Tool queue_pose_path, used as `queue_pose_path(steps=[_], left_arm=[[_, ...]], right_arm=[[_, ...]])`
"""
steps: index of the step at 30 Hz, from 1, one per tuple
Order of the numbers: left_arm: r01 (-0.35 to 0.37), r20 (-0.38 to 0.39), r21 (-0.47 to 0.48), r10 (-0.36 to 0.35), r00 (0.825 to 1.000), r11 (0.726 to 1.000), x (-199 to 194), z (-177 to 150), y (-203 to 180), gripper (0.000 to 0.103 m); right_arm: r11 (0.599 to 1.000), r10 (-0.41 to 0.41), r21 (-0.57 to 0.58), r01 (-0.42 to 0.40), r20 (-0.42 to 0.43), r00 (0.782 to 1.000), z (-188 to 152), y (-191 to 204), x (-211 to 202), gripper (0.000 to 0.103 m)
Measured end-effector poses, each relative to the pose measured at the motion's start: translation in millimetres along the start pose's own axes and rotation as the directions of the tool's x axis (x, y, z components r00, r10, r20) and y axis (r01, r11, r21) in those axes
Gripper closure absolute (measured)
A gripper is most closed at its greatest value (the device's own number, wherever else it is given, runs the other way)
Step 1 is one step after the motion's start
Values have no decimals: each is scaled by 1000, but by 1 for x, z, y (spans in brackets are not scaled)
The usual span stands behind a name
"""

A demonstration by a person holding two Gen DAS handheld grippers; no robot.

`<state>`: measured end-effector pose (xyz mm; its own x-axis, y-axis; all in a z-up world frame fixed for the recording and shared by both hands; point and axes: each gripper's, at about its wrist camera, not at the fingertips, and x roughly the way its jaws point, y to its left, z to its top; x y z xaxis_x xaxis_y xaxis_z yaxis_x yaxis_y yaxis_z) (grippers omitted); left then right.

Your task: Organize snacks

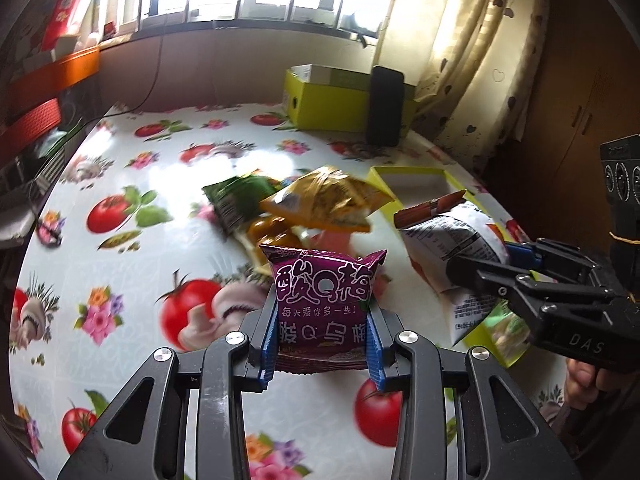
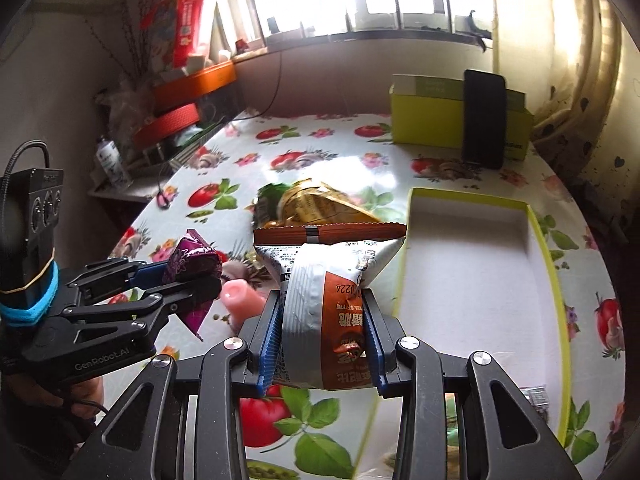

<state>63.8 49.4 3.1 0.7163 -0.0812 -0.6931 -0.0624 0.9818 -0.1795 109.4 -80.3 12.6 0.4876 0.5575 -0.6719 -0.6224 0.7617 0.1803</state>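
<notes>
My left gripper (image 1: 323,320) is shut on a purple snack packet (image 1: 324,280), held upright above the table. The same packet (image 2: 192,256) and gripper (image 2: 192,276) show at the left of the right wrist view. My right gripper (image 2: 322,320) is shut on a silver and orange packet (image 2: 320,276) with a brown sealed top, beside the left edge of a shallow yellow-rimmed tray (image 2: 472,260). That gripper (image 1: 480,258) and its packet (image 1: 444,236) appear at the right of the left wrist view. A yellow packet (image 1: 328,200) and a green packet (image 1: 236,196) lie heaped mid-table.
The table (image 1: 120,260) wears a tomato-and-flower oilcloth. A pink item (image 2: 240,300) lies near the heap. A yellow-green box (image 1: 320,100) with a black slab (image 1: 384,108) leaning on it stands at the back. Orange shelves (image 2: 192,84) crowd the left; a curtain hangs at the right.
</notes>
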Motion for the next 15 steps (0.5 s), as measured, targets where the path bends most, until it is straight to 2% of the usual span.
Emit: queue_pose_path(steps=[15], left_arm=[[63, -16, 68, -62, 998, 996, 16, 19, -43, 66]], right_arm=[[998, -42, 44, 41, 30, 999, -3, -28, -17, 69]])
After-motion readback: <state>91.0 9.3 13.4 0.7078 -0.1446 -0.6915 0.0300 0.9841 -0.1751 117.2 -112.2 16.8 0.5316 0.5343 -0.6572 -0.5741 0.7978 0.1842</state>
